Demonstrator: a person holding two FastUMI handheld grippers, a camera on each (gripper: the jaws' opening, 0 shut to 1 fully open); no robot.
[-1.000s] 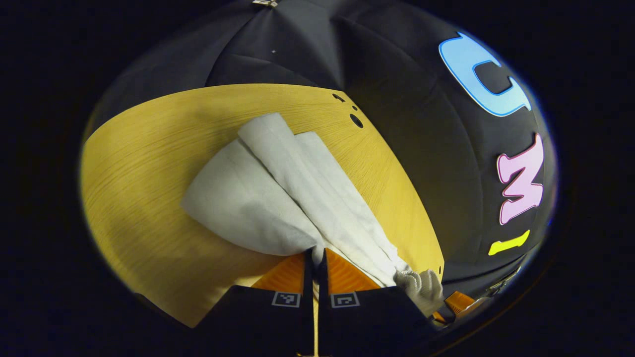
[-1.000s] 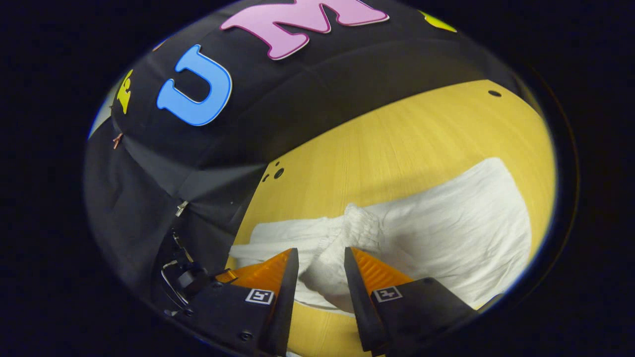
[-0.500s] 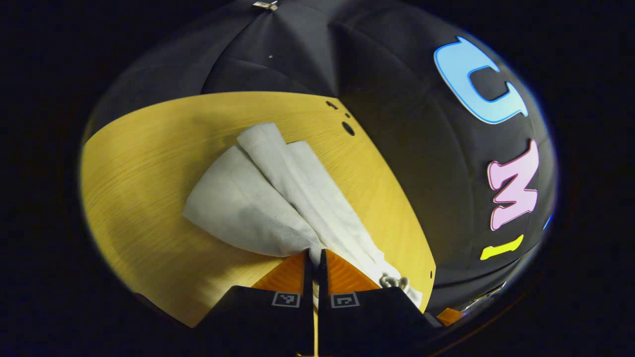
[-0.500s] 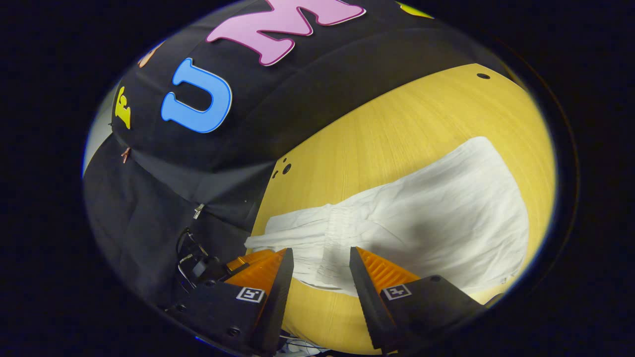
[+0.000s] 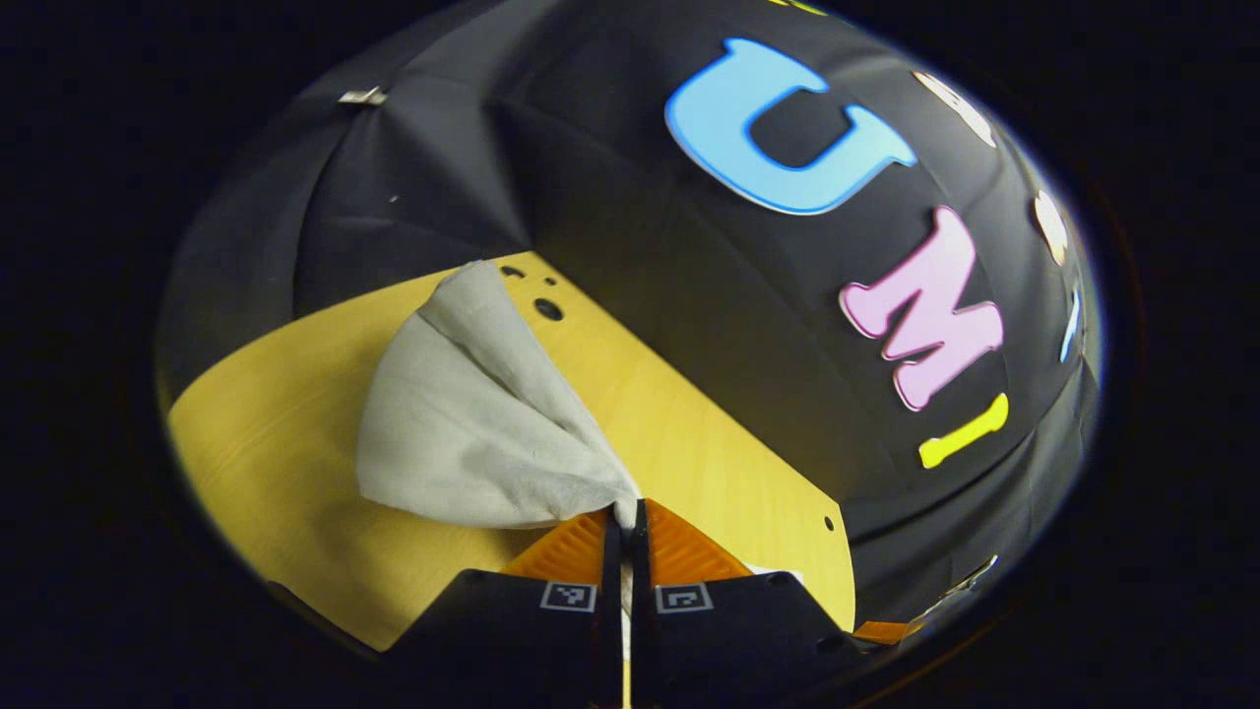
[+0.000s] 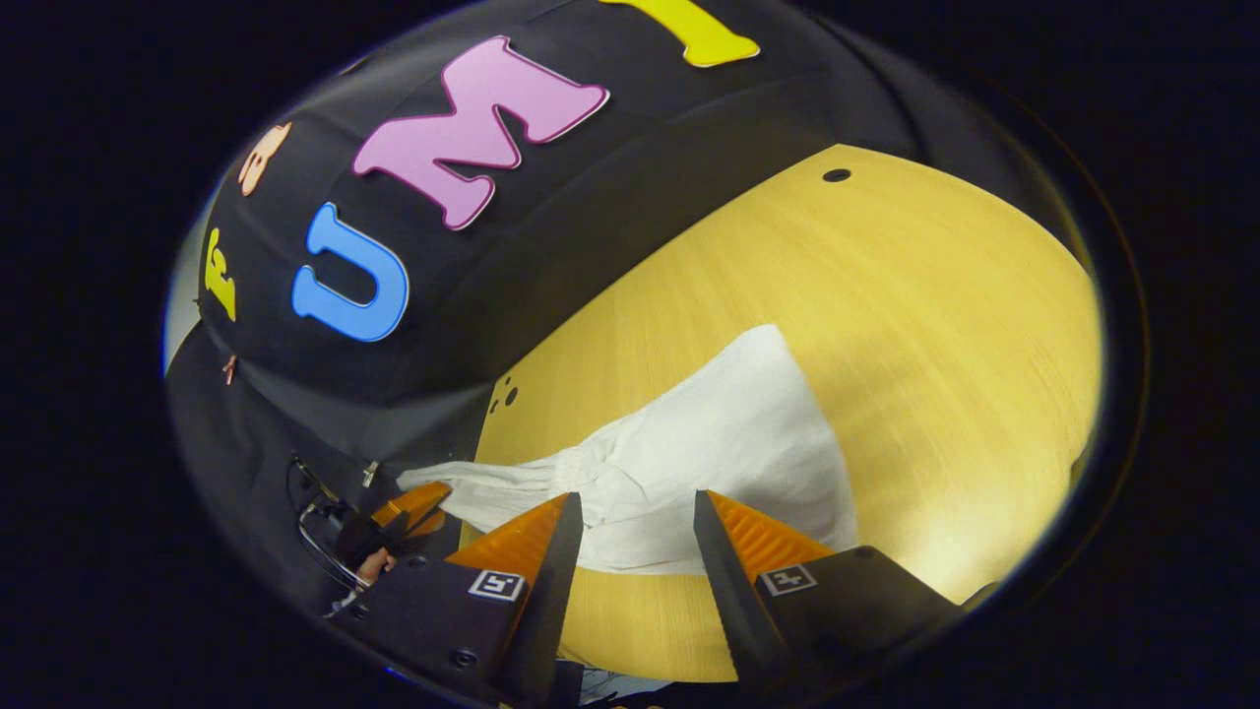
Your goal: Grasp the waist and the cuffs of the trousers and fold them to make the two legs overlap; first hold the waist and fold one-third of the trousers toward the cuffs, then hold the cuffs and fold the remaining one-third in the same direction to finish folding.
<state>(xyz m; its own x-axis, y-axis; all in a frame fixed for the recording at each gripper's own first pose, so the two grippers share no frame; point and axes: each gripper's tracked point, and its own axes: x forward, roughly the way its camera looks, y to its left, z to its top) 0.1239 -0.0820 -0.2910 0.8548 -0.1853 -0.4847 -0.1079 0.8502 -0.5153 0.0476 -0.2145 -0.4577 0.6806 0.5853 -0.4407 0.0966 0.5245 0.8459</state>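
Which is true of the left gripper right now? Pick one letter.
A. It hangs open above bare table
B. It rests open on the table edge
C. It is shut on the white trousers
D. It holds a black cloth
C: in the left gripper view the left gripper has both fingers closed on a pinch of the white trousers, which drape to the table.

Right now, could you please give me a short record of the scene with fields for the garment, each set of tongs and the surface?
garment: white trousers, partly lifted off the table, bunched toward one end
left tongs: shut on a corner of the trousers, cloth hanging from the pinch
right tongs: open, fingers either side of the trousers' near edge, not gripping
surface: yellow wooden table with small holes near its edges
backdrop: black cloth wall
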